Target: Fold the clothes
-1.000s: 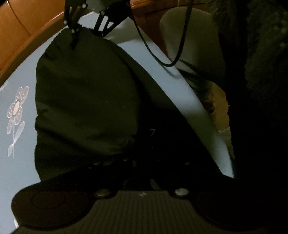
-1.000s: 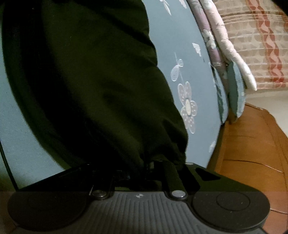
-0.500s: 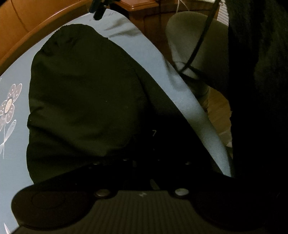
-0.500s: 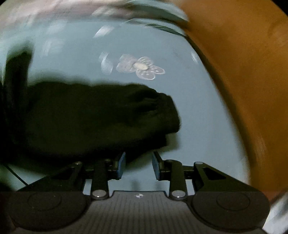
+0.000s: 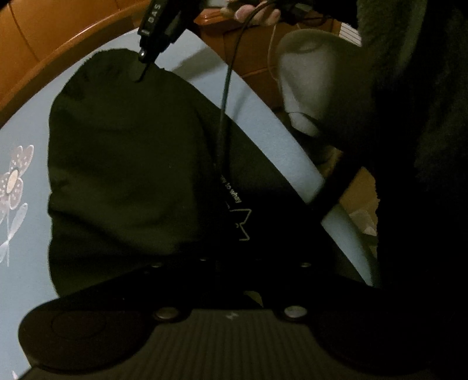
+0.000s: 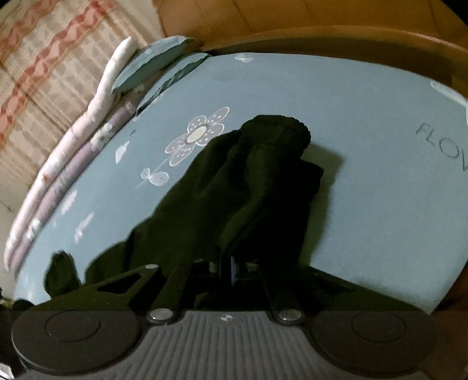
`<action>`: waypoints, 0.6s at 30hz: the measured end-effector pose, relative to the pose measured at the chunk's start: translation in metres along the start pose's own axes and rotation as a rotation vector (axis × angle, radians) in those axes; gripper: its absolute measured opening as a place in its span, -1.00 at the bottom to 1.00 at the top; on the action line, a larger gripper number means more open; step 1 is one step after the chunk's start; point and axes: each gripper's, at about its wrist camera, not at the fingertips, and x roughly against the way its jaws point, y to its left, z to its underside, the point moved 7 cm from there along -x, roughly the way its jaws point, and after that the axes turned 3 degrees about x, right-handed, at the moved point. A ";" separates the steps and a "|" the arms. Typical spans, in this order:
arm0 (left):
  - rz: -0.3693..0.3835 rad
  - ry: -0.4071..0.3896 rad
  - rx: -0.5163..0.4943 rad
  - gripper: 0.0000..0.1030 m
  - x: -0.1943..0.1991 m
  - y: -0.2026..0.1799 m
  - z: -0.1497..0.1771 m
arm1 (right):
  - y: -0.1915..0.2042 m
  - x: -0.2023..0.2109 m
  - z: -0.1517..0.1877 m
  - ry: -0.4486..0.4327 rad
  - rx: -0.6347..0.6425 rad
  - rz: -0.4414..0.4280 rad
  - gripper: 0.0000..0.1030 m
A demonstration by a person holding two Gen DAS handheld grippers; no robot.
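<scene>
Garment: one dark garment (image 5: 122, 163) is lying on the blue flowered sheet (image 6: 380, 175), near the bed's edge, with white lettering (image 5: 234, 193) showing on one fold.
Left gripper: my left gripper (image 5: 225, 263) is sitting clenched down at the near fabric; the shadow is hiding whether cloth is caught between its fingers.
Right gripper: my right gripper (image 6: 234, 269) is pinching a bunched fold of the garment, fingers closed on it; its tips are also pressing at the garment's far end in the left view (image 5: 143, 70).
Around: a wooden bed frame (image 6: 321, 26) is bordering the sheet; folded bedding (image 6: 73, 152) is stacked along one side.
In the way: one black cable (image 5: 225, 96) is hanging across the garment.
Hard to make out: the dark mass at the right of the left view is staying unreadable.
Count: two grippers, one garment, one cable.
</scene>
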 end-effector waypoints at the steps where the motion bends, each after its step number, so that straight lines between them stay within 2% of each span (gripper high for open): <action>1: 0.000 -0.002 -0.011 -0.96 0.007 0.000 -0.001 | 0.004 0.005 -0.003 -0.011 0.011 -0.009 -0.89; 6: 0.040 0.017 -0.018 -0.96 0.027 -0.005 0.000 | 0.017 0.020 -0.003 -0.004 0.029 -0.030 -0.89; 11: 0.079 0.048 0.001 -0.95 0.003 -0.010 0.007 | -0.005 -0.005 0.017 0.074 -0.029 0.007 -0.89; 13: 0.090 0.056 0.005 -0.95 -0.009 -0.010 0.008 | -0.012 -0.012 0.021 0.077 -0.016 0.051 -0.88; 18: 0.113 0.023 0.041 -0.95 -0.016 -0.006 -0.001 | -0.015 -0.010 0.022 0.048 -0.047 0.057 -0.88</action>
